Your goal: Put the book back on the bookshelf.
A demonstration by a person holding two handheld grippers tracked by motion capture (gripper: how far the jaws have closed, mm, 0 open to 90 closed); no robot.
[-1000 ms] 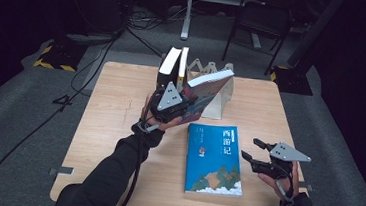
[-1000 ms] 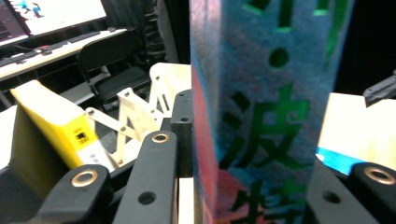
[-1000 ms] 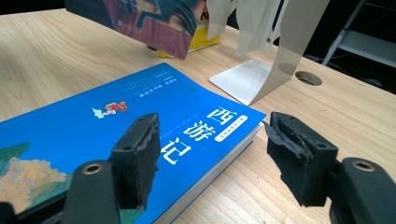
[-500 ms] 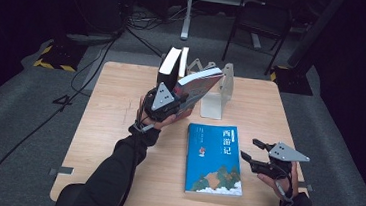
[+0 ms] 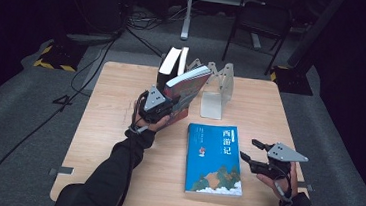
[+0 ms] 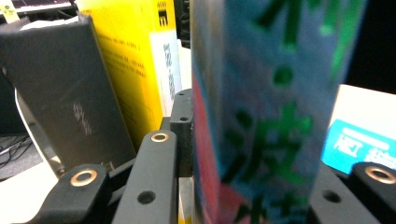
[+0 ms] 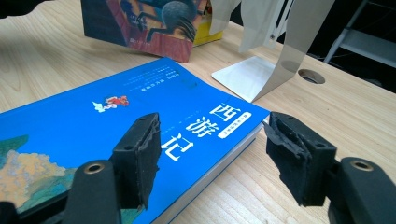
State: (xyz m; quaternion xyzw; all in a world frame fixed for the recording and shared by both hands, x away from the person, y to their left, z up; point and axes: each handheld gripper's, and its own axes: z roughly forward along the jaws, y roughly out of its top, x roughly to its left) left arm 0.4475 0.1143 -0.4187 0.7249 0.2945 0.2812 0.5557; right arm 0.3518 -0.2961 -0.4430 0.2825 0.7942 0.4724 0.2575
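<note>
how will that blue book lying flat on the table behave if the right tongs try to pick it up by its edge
The blue book looks thick and broad, so it is probably heavy for a pinch at one edge and may sag or pivot downward. Its cover looks glossy, so the right tongs, now open beside it, could slip. Lying flat on the table, it won't roll or tip.

Flat book right of held book (tilted).

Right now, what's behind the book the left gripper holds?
Behind the colourful book two books stand upright: a dark one and a yellow one. Their lower parts and the table under them are covered.
</note>
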